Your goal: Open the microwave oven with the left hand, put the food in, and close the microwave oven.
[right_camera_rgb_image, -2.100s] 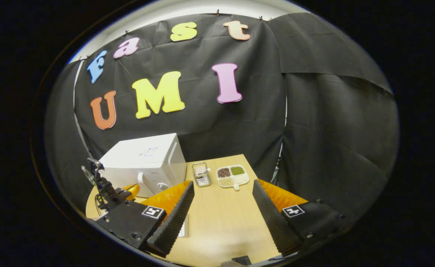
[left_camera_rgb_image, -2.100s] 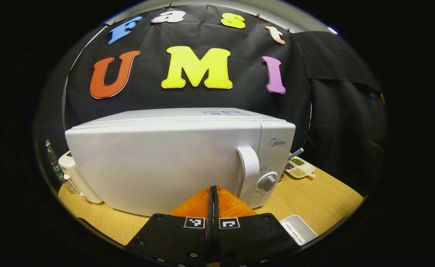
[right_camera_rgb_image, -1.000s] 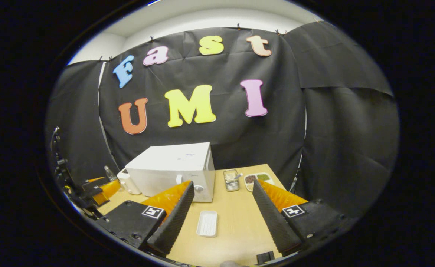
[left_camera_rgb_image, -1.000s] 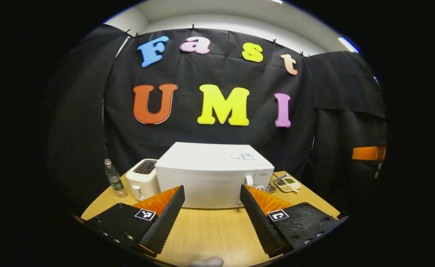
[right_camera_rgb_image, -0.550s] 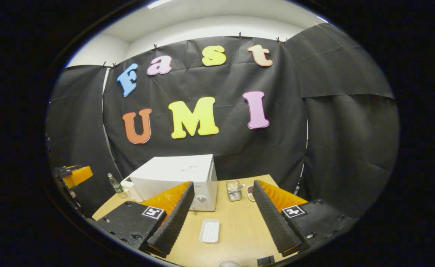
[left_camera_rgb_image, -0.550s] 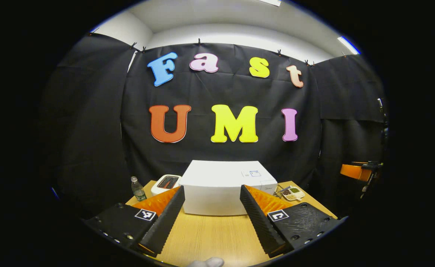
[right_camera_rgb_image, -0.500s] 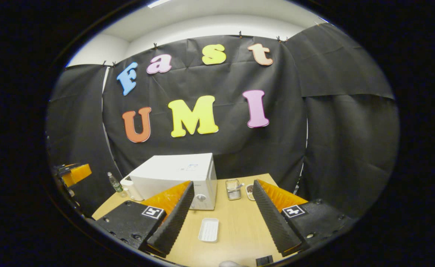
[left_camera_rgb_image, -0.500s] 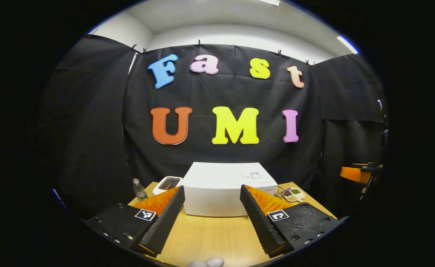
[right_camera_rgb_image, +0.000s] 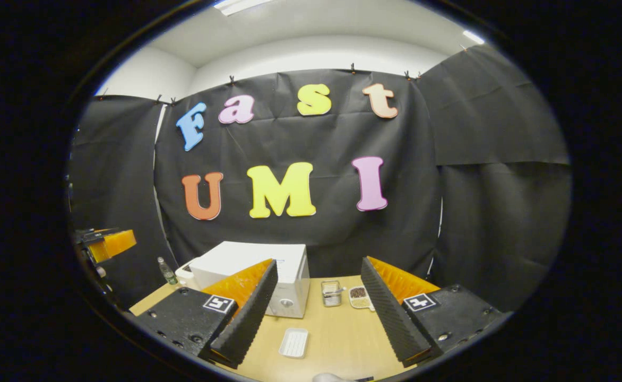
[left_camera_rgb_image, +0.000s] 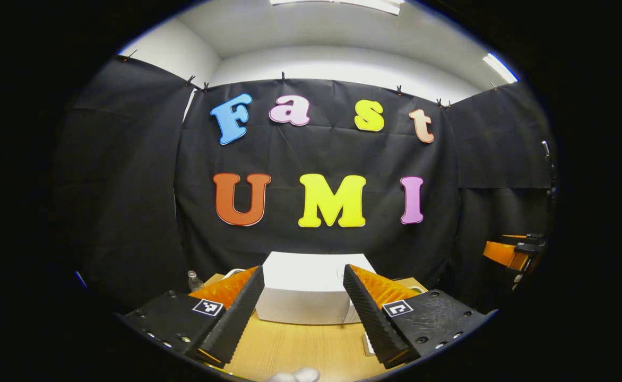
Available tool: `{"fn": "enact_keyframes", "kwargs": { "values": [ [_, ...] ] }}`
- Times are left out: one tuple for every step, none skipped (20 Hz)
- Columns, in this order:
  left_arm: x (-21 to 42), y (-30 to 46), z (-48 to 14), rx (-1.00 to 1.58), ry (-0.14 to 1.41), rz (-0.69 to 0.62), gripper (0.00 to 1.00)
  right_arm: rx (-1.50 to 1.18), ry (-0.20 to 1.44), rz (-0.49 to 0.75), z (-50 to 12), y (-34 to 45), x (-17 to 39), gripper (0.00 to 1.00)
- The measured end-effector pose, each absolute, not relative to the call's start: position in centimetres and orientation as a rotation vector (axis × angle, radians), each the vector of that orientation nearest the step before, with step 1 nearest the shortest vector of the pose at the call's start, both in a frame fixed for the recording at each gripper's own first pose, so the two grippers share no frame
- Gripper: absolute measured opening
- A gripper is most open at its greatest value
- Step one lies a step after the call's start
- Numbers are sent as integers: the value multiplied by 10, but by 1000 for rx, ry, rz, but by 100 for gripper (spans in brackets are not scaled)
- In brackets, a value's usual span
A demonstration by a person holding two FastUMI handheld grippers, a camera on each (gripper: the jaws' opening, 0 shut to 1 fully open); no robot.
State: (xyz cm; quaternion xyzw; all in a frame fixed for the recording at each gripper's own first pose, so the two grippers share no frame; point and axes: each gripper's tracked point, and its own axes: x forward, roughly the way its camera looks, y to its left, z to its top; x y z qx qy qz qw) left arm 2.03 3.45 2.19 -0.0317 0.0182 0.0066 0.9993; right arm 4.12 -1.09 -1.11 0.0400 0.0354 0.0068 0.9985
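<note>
Apparently done: microwave point(left_camera_rgb_image: 311, 289) shut at table's point(right_camera_rgb_image: 337, 339) far side, empty tray point(right_camera_rgb_image: 293, 342) before it. Left gripper point(left_camera_rgb_image: 303, 310) and right gripper point(right_camera_rgb_image: 316, 307) wide, empty, well back. Next: nothing but resting.

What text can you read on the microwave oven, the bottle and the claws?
microwave oven: any print is too small to read.
bottle label: too small to read.
square tags on the left claw and right claw: black-and-white patterns, no words.

White microwave oven point(left_camera_rgb_image: 311, 289), closed, on table
</note>
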Motion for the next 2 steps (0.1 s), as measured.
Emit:
{"fn": "enact_keyframes", "kwargs": {
  "values": [
    [21, 34, 23, -58, 29, 16, 93, 69, 64, 14, -9, -11, 42, 90],
    [20, 34, 25, -53, 24, 14, 82, 59, 63, 9, -8, -10, 43, 90]
  ]
}}
